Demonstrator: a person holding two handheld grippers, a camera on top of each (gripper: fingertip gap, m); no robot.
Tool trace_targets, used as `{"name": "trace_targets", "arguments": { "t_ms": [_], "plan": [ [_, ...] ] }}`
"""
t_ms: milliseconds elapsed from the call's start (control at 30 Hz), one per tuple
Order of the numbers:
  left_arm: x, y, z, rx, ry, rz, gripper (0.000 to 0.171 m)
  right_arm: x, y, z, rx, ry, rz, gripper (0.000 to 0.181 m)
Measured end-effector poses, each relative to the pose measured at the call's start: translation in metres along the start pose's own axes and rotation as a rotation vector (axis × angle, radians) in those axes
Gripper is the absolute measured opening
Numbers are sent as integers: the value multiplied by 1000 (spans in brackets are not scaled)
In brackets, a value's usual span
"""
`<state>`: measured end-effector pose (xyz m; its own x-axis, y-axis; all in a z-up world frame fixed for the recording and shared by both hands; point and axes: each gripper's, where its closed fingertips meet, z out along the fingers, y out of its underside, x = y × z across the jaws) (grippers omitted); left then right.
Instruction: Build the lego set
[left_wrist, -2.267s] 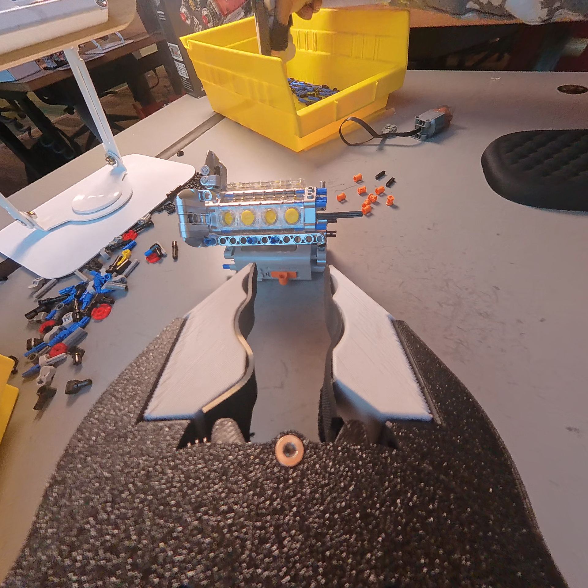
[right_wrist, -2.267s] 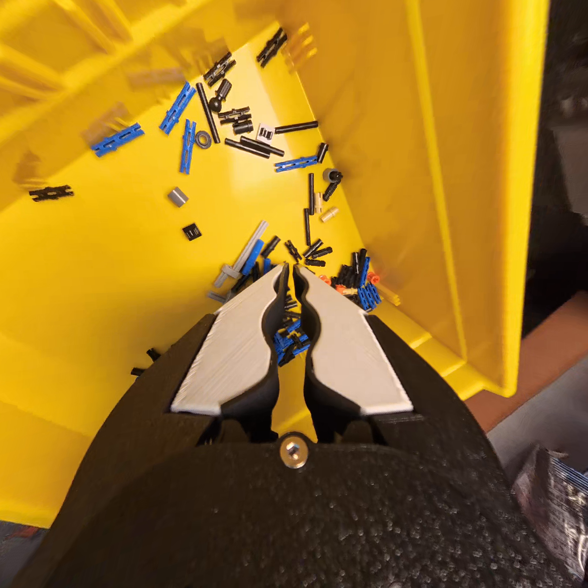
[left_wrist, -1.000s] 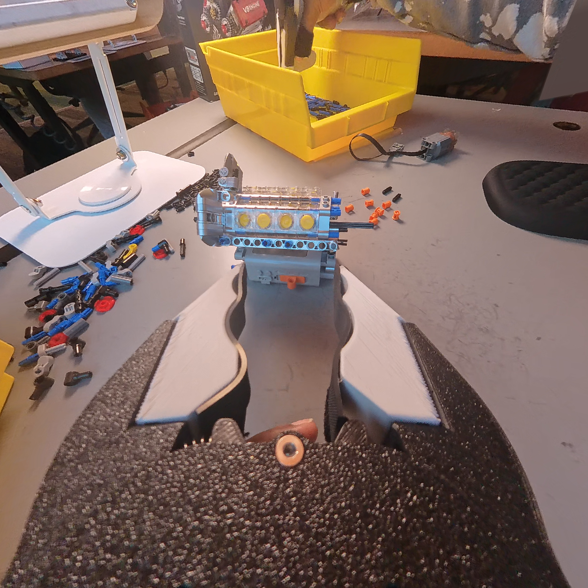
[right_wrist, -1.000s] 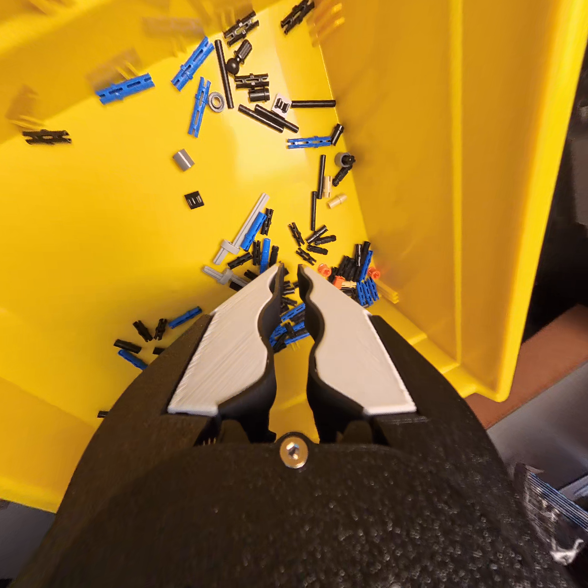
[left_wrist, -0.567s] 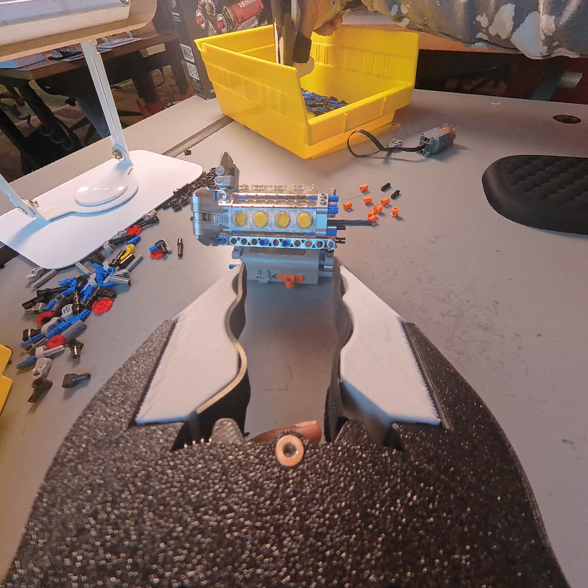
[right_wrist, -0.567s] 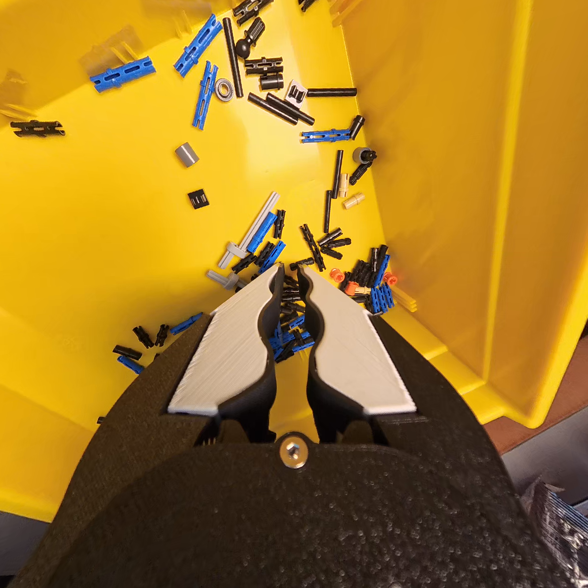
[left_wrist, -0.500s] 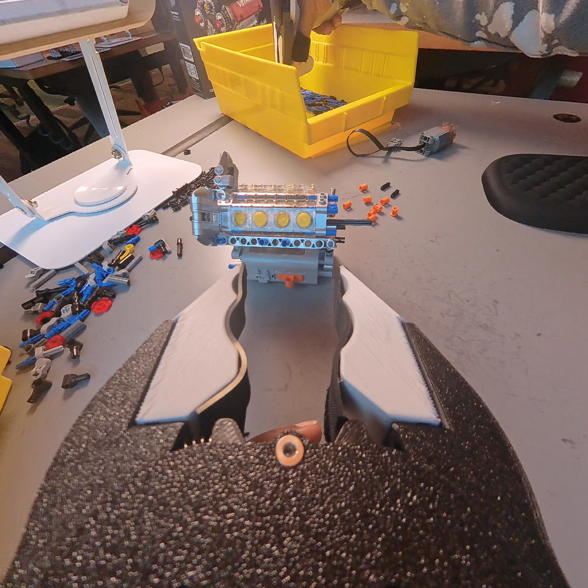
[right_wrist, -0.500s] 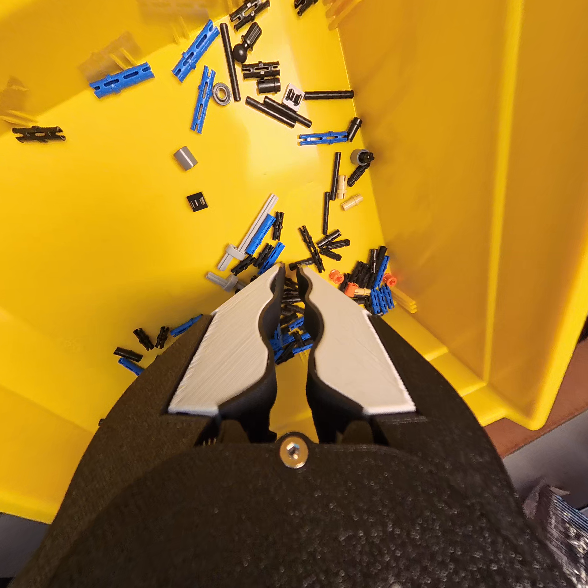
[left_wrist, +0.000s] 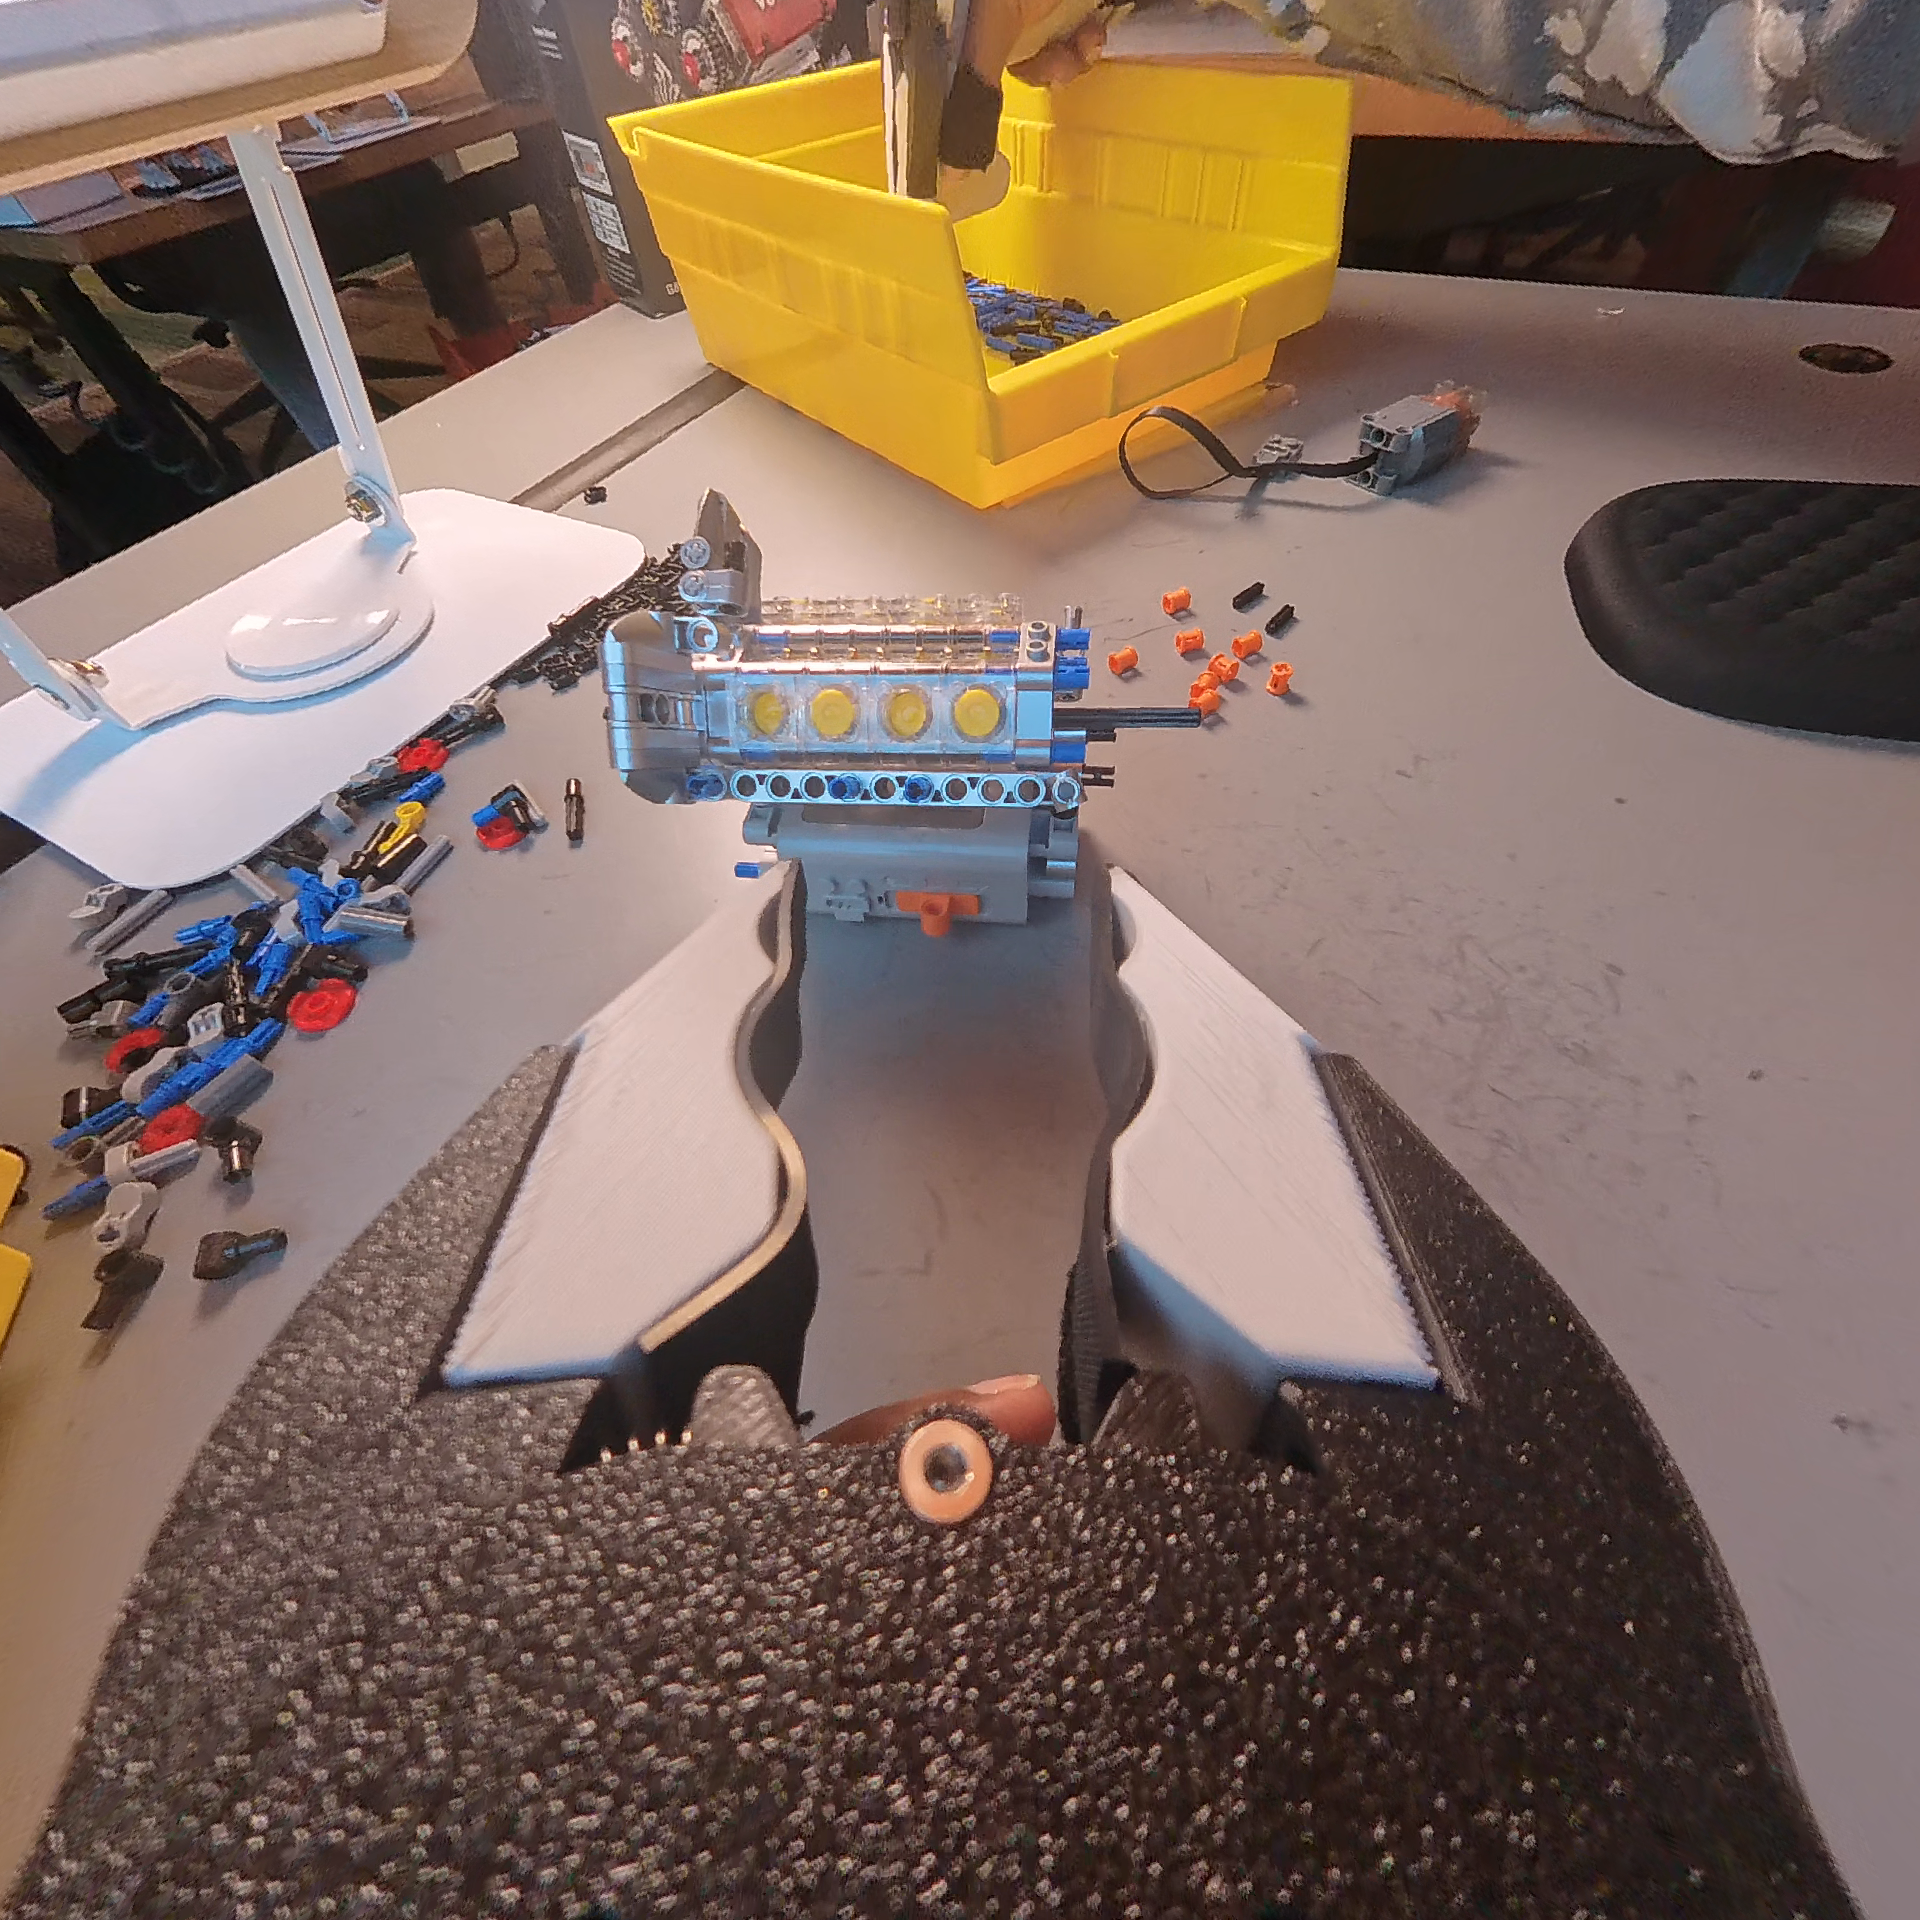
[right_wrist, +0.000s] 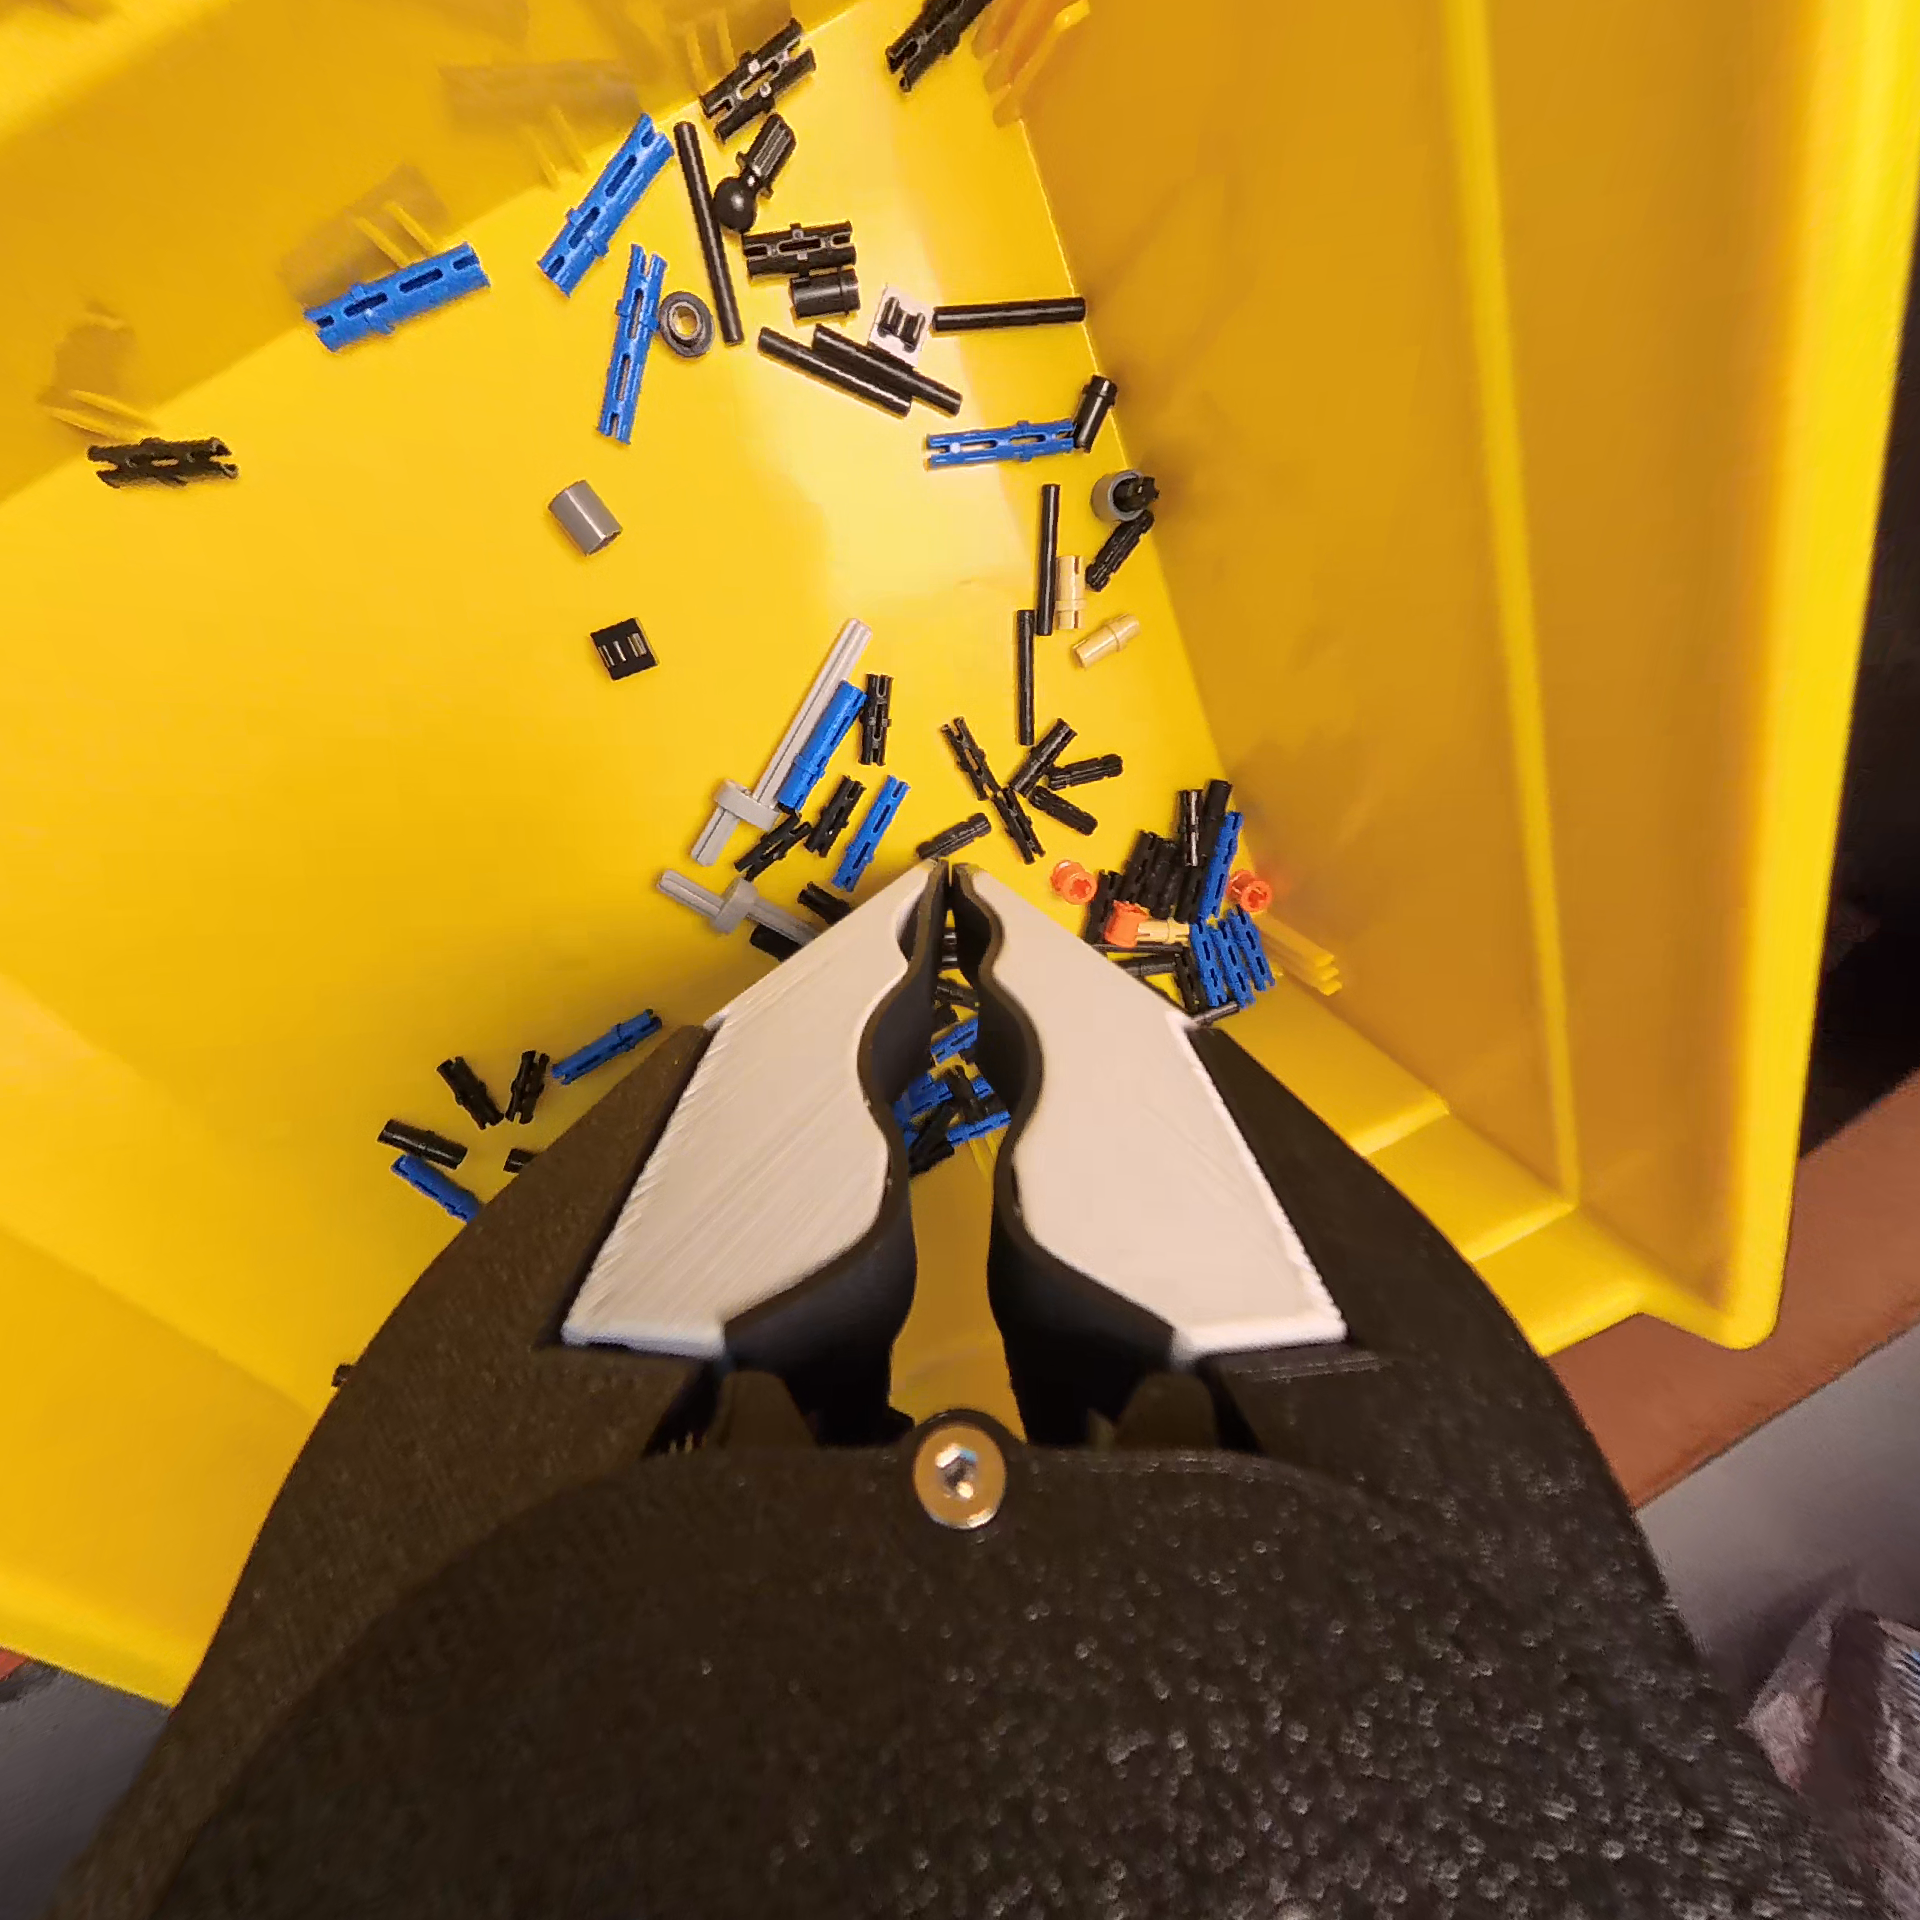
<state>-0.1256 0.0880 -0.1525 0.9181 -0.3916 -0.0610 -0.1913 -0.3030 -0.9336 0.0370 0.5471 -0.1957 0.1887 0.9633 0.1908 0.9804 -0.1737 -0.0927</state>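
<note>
Left gripper (left_wrist: 943, 904) jaws spread, flanking the grey base of the brick engine model (left_wrist: 847, 717) on the table (left_wrist: 1455, 1039). Right gripper (right_wrist: 948, 871) jaws pressed together at the tips inside the yellow bin (right_wrist: 1351, 520), over loose black and blue pins (right_wrist: 1210, 894); whether they pinch one, cannot tell.

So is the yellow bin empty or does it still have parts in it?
Not empty. The yellow bin holds scattered small black and blue pins, thickest near the shut right tongs.
</note>
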Motion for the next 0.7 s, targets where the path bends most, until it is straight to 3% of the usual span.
{"name": "trace_targets", "arguments": {
  "t_ms": [700],
  "plan": [
    [1,0,-1,1,10,-5,53,3,-5,12,-58,-15,245,3]
  ]
}}
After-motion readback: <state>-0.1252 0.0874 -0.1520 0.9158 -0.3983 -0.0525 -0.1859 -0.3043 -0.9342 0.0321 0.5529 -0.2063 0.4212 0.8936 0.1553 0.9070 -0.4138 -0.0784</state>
